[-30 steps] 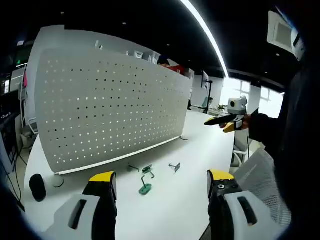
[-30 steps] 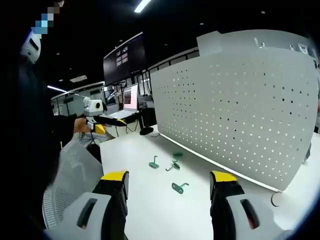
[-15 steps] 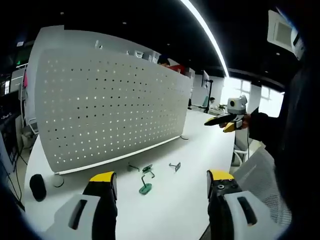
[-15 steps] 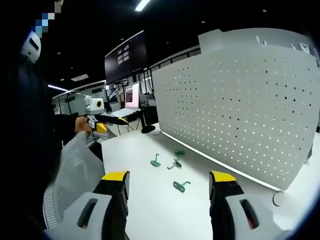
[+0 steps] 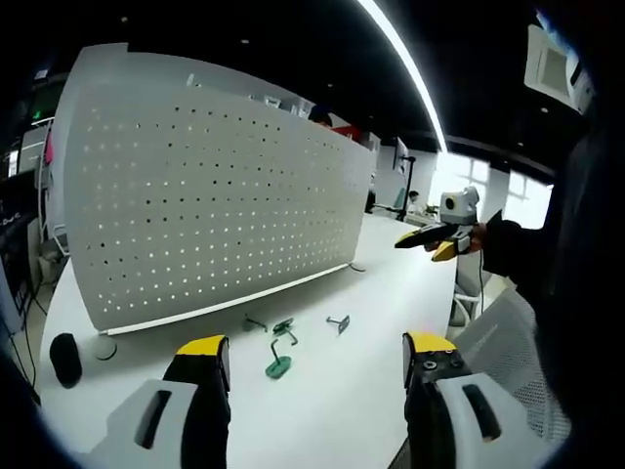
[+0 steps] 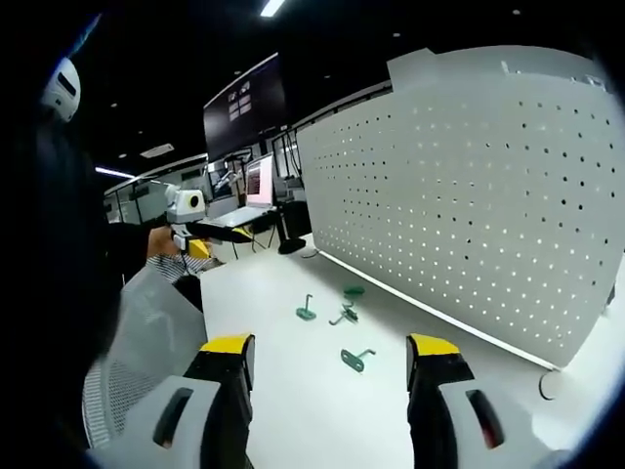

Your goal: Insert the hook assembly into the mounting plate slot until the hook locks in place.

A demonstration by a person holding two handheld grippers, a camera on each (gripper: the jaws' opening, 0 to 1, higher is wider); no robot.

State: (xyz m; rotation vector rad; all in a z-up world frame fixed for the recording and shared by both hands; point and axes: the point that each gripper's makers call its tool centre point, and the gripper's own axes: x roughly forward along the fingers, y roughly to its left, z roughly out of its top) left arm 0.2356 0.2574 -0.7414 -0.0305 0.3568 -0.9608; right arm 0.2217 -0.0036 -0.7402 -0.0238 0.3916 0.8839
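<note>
A white pegboard panel (image 5: 210, 200) stands upright on a white table (image 5: 391, 293), spanning most of the far side in the left gripper view; in the right gripper view the same pegboard panel (image 6: 479, 195) rises on the right and runs away toward the far left. The table (image 6: 283, 293) stretches out in front of it.

The left gripper (image 5: 312, 362) hangs above the near part of the table with its yellow-tipped jaws spread wide apart and nothing between them. The right gripper (image 6: 332, 362) is likewise wide open and empty, also held above the table. Each gripper also appears in the other's view, held in a hand with a dark sleeve: the right gripper (image 5: 430, 237) at the right of the left gripper view, the left gripper (image 6: 200, 233) at the left of the right gripper view.

Several small green hooks lie on the table just in front of the pegboard's lower edge. In the left gripper view, the nearest green hook (image 5: 278, 363) lies beyond and between the jaws, apart from them, with another hook (image 5: 339, 322) further right and two more hooks (image 5: 269, 325) nearer the panel. In the right gripper view, one hook (image 6: 354, 359) lies between and beyond the jaws, untouched, with other hooks (image 6: 327, 311) farther away.

A small dark round object (image 5: 65, 357) sits on the table at the left, near the panel's end.
</note>
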